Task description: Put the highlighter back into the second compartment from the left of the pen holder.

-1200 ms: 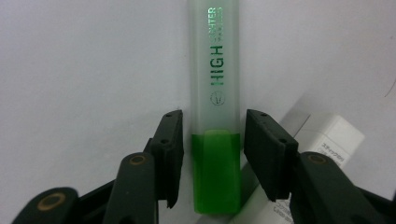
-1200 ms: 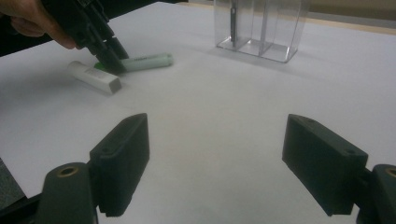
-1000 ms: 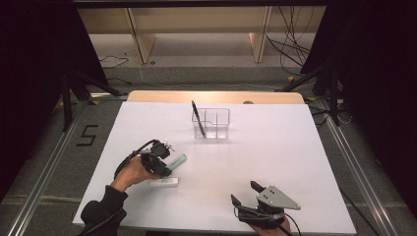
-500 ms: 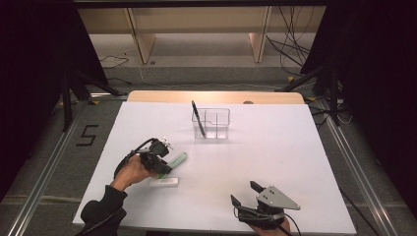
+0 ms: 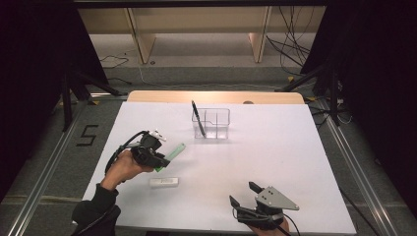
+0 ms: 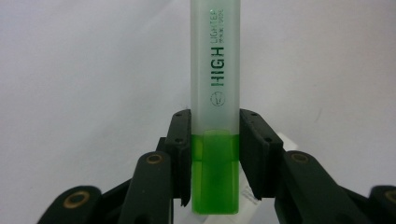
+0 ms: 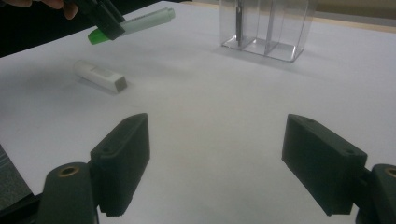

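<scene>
— Lifted a little since a second ago, the green highlighter (image 5: 171, 154) now hangs off the white table (image 5: 295, 167); earlier we had it lower, close over the white cap (image 5: 164, 182). Do we hold it firmly?

— We do. In the left gripper view our left gripper (image 6: 215, 158) is clamped on the highlighter's green end, both jaws pressed against its sides, and the frosted barrel with the word "HIGH" points away from us.

— And where does it sit on the table?

— Over the left half, near the left edge. The cap lies just beside and below it, nearer us, apart from it.

— What else stands around?

— A clear divided holder (image 5: 211, 123) sits towards the far edge, with a black pen (image 5: 197, 118) leaning in its left compartment. Between the highlighter and the holder we see bare table.

— And our other hand?

— Our right gripper (image 5: 247, 194) rests at the near edge, jaws wide apart, gripping nothing. The whole right half lies open.
</scene>
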